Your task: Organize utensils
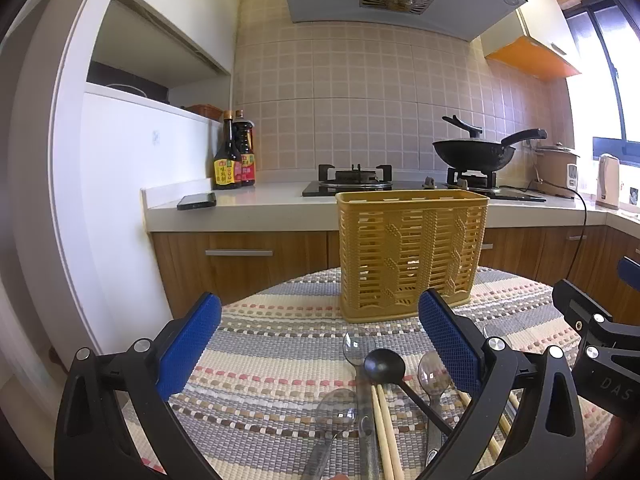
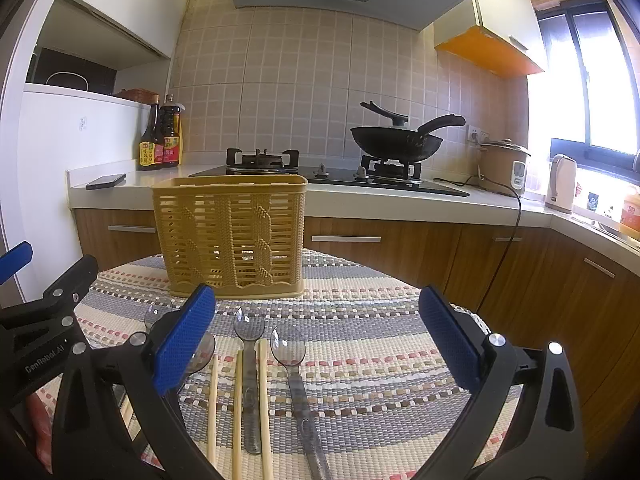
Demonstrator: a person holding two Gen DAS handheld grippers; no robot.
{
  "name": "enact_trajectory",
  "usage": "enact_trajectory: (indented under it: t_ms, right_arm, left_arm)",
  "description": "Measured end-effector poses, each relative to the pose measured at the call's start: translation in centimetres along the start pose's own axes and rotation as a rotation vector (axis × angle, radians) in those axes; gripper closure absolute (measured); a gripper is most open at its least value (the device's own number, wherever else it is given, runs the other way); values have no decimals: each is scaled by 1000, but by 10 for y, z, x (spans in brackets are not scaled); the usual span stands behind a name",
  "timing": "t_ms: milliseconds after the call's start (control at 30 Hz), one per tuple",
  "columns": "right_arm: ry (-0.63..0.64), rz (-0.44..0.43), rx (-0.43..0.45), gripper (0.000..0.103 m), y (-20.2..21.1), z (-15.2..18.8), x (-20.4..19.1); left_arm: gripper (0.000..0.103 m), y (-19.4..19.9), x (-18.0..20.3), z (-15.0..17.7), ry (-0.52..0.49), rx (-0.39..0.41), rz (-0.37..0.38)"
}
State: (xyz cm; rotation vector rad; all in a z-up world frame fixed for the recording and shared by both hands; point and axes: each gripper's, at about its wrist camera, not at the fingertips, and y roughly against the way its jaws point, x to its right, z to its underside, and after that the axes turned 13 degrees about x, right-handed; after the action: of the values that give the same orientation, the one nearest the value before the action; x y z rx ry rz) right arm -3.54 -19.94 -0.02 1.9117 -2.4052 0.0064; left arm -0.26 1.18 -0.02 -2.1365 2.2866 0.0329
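Yellow basket (image 1: 412,254) stands empty for sorting, spoons (image 2: 287,347) and chopsticks (image 2: 237,404) before it, left tongs (image 1: 320,344) and right tongs (image 2: 316,340) wide open, holding nothing.

Open left gripper (image 1: 320,340) above spoons (image 1: 384,364), chopsticks (image 1: 384,432), before yellow basket (image 1: 412,256).

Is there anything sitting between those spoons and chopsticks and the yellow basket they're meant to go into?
Nothing visible. Only bare striped mat separates the clear spoons and chopsticks from the yellow basket, whose open top looks clear. Both the left gripper and right gripper hang open above the utensils.
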Motion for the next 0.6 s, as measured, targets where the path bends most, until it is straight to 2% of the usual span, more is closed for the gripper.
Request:
enact_trajectory:
  t_ms: [600]
  right_arm:
    - [2, -1, 1, 6, -1, 1, -1]
  left_arm:
    - [7, -5, -6, 0, 18, -20, -1]
